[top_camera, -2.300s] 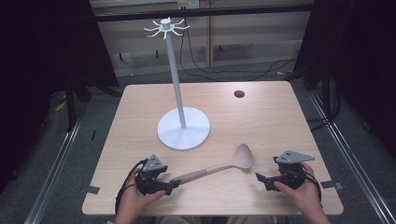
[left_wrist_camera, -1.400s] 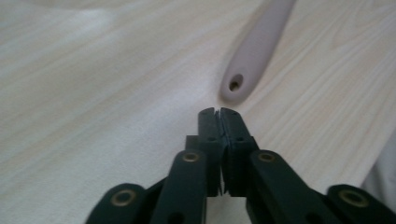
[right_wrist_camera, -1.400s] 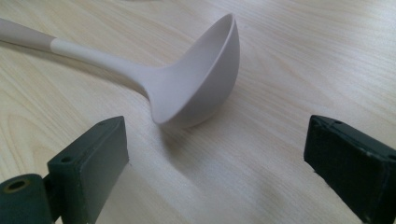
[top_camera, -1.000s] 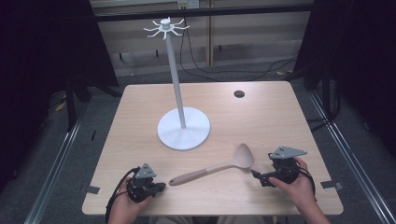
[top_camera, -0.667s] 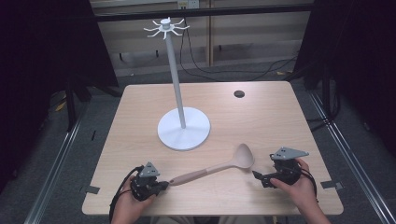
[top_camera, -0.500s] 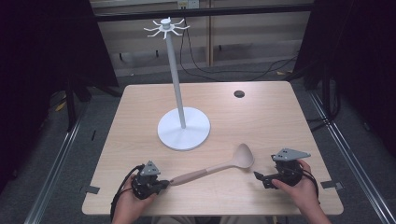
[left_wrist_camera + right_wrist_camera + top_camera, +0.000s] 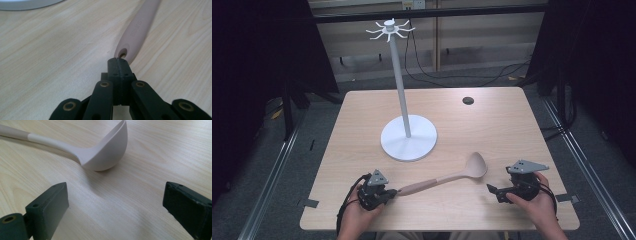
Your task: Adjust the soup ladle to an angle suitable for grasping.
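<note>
A pale wooden worktop [image 7: 512, 130] stands in a dark room. On it, toward the far middle, stands a tall white hanging stand [image 7: 404, 135] with a round base and a ring of small hooks at its top. A small dark disc [image 7: 468, 100] lies near the far right edge. A beige ladle [image 7: 447, 178] lies flat on the near half, bowl toward the right, handle running down and left. A moment ago the left hand-held gripper [image 7: 388, 193] sat a little farther back from the handle's end; it has since crept forward, so its tips are now right at that end. In the left gripper view the two black jaws are pressed fully together with nothing between them, and the handle's end, with its hanging hole [image 7: 122, 52], lies just beyond the tips, touching or nearly so. This suggests the person is lining up on the hole end but has not yet taken hold; the jaws would need to part first. The right hand-held gripper [image 7: 493, 189] has barely moved and rests low on the worktop, just right of the ladle's bowl [image 7: 107, 152]. Its jaws are spread wide and empty, the bowl lying just ahead, clear of them.
</note>
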Motion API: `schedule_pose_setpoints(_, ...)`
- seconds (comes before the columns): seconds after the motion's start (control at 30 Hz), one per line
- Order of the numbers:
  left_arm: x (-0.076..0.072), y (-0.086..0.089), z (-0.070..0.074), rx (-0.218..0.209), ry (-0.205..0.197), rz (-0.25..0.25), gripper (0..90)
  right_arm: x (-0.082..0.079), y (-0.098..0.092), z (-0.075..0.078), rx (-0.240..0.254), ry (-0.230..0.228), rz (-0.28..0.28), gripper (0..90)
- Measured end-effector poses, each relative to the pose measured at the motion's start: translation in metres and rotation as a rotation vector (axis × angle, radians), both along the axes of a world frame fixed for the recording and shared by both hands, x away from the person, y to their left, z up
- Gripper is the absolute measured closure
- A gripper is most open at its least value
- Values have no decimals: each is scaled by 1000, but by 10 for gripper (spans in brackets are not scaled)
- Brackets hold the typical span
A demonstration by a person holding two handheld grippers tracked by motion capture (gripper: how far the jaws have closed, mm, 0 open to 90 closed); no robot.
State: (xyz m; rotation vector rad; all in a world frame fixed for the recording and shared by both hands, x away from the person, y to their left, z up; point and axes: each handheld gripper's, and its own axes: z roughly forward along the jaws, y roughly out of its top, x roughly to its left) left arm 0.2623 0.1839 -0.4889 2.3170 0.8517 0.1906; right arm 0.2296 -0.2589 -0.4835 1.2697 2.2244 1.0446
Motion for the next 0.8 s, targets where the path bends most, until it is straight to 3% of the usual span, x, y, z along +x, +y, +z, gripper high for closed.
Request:
schedule_pose_setpoints(0.37,8,-13,-1,-7,-14,1,900,-8,-9,0,1,-7,-20,60)
schedule_pose_setpoints(0.53,15,-21,-2,-22,-6,-8,900,-17,-19,1,8,-8,-51,59)
schedule_pose_setpoints(0.8,22,-41,-3,-12,-22,-30,900,-30,-32,1,13,-6,-96,59)
